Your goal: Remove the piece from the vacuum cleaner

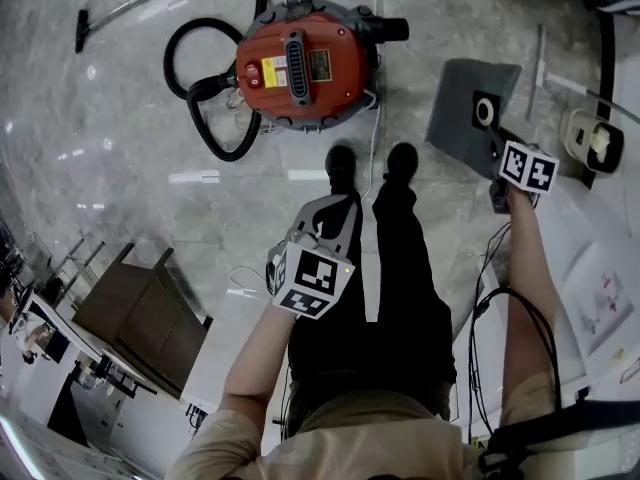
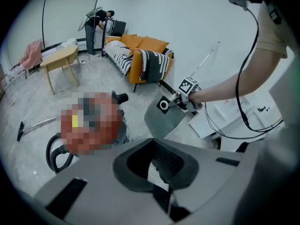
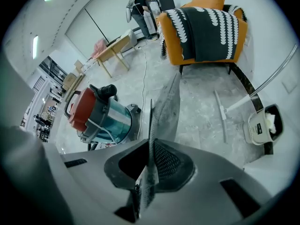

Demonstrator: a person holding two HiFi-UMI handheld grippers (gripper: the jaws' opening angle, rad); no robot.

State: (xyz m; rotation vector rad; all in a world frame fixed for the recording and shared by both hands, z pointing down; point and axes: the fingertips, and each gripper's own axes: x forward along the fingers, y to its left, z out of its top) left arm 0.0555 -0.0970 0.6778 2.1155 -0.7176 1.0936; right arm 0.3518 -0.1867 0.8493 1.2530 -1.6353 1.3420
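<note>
The red-topped vacuum cleaner (image 1: 300, 63) (image 3: 101, 114) stands on the marble floor ahead of the person's shoes. My right gripper (image 1: 497, 140) (image 3: 149, 172) is shut on the edge of a flat grey dust bag (image 1: 462, 98) (image 3: 166, 111) with a black collar and white ring. It holds the bag off to the vacuum's right, clear of the vacuum cleaner. In the left gripper view the same dust bag (image 2: 161, 118) hangs from the right gripper (image 2: 180, 100). My left gripper (image 1: 335, 208) (image 2: 152, 168) hovers over the person's legs, jaws a little apart with nothing between them.
A black hose (image 1: 200, 98) loops left of the vacuum, with a wand and nozzle (image 1: 130, 3) beyond. An orange sofa (image 2: 145, 55), a wooden table (image 2: 61, 60) and a person at the back (image 2: 96, 27) stand further off. At right are a loose metal tube (image 1: 540, 58), a small white bin (image 1: 590, 143) and papers (image 1: 600, 298).
</note>
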